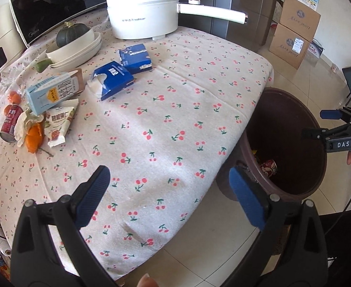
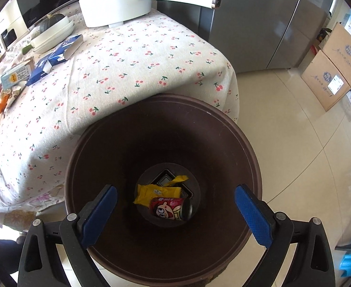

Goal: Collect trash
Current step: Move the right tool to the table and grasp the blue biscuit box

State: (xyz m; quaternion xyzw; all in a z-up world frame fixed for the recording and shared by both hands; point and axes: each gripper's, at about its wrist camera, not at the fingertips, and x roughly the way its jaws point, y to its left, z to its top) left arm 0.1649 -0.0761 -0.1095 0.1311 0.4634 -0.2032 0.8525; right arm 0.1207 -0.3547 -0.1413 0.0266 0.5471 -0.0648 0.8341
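A dark brown trash bin (image 2: 223, 129) stands on the floor at the table's corner; it also shows in the left wrist view (image 1: 319, 148). Inside lie a red can (image 2: 169, 208) and a yellow wrapper (image 2: 149, 192). My right gripper (image 2: 175, 212) is open and empty above the bin's mouth; it also shows in the left wrist view (image 1: 319, 124). My left gripper (image 1: 168, 196) is open and empty over the table's near edge. Trash lies at the table's left: a red can (image 1: 9, 122), orange peel (image 1: 34, 136), a snack wrapper (image 1: 59, 122), a milk carton (image 1: 53, 93) and two blue boxes (image 1: 114, 80).
A white electric pot (image 1: 144, 9) with a long handle stands at the table's back. White bowls hold a green squash (image 1: 71, 33). A microwave (image 1: 39, 4) stands at the back left. Cardboard boxes (image 1: 295, 31) are stacked on the floor by the fridge (image 2: 259, 19).
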